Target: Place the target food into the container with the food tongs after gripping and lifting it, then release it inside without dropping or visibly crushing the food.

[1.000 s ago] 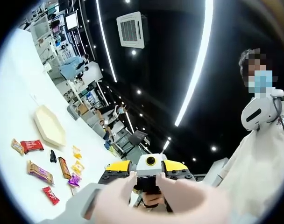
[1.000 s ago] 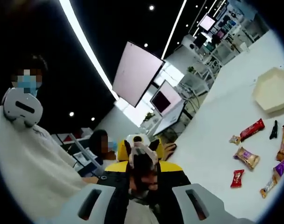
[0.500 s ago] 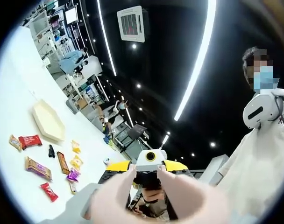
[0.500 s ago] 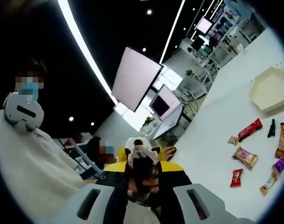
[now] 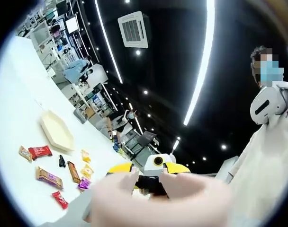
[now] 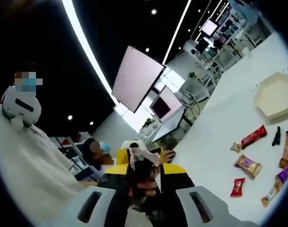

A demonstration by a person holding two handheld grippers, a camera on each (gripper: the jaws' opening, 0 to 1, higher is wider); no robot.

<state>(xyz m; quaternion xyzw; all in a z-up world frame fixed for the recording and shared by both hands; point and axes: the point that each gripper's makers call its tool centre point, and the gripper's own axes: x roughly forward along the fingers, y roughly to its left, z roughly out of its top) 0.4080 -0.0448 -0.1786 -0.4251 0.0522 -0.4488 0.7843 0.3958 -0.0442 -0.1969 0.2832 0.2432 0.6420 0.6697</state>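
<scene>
Right gripper [image 6: 143,208] (raised) above snacks [image 6: 248,164]

The person [image 5: 265,161] wears a loose white garment, a blue mask and a white neck-hung device [image 5: 267,101].

I can read no text anywhere — the snack wrappers [image 5: 49,177] on the white table [image 5: 16,118] show colours only, their print too small and blurred.

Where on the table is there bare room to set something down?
The white table is bare beyond the cream tray and on its near side below the red wrapper. The snack packets crowd together just beside the tray.
</scene>
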